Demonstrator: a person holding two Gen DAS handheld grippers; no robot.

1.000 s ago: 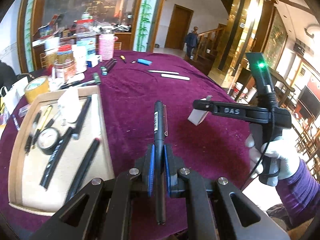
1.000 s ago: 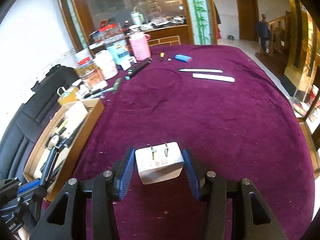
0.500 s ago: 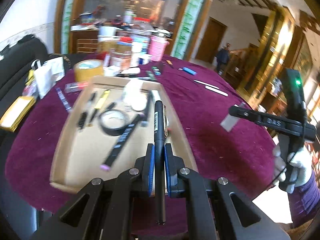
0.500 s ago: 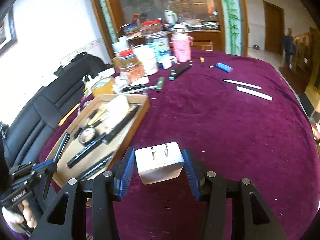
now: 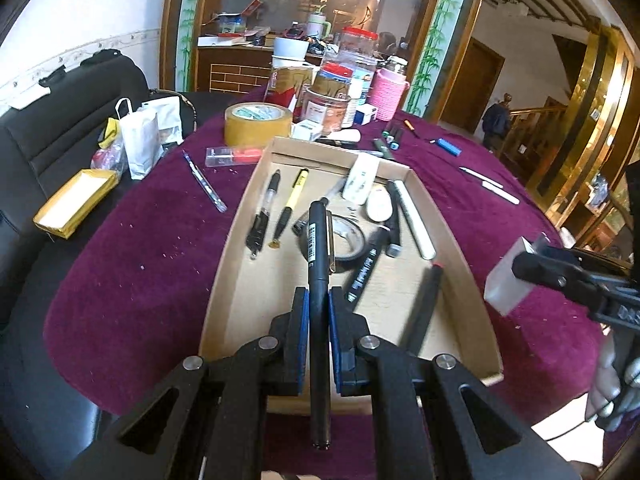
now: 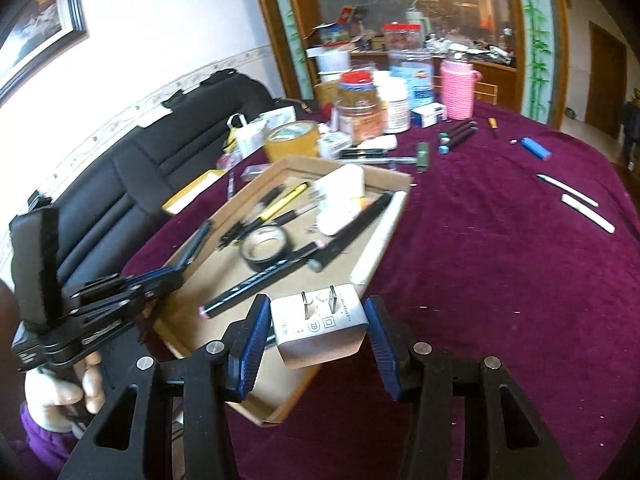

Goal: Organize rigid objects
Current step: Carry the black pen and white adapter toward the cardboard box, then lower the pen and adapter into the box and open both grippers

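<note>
My left gripper (image 5: 318,304) is shut on a black pen (image 5: 318,248) and holds it above the near end of a shallow cardboard tray (image 5: 456,240). The tray holds several pens, markers, a black tape roll (image 5: 344,240) and white items. My right gripper (image 6: 316,320) is shut on a white plug adapter (image 6: 320,330), prongs up, over the tray's near right corner (image 6: 288,408). The right gripper with the adapter (image 5: 508,284) shows at the right of the left wrist view. The left gripper (image 6: 160,276) with the pen (image 6: 194,246) shows at the left of the right wrist view.
A purple cloth (image 6: 500,280) covers the table. Jars, a pink cup (image 5: 387,94), a tan tape roll (image 5: 258,124) and boxes crowd the far side. Loose markers, a blue lighter (image 6: 536,148) and white sticks (image 6: 588,212) lie right of the tray. A black sofa (image 5: 60,128) stands at the left.
Both grippers have swung left, from over the bare cloth to over the tray. The left still grips the pen and the right still grips the adapter.
</note>
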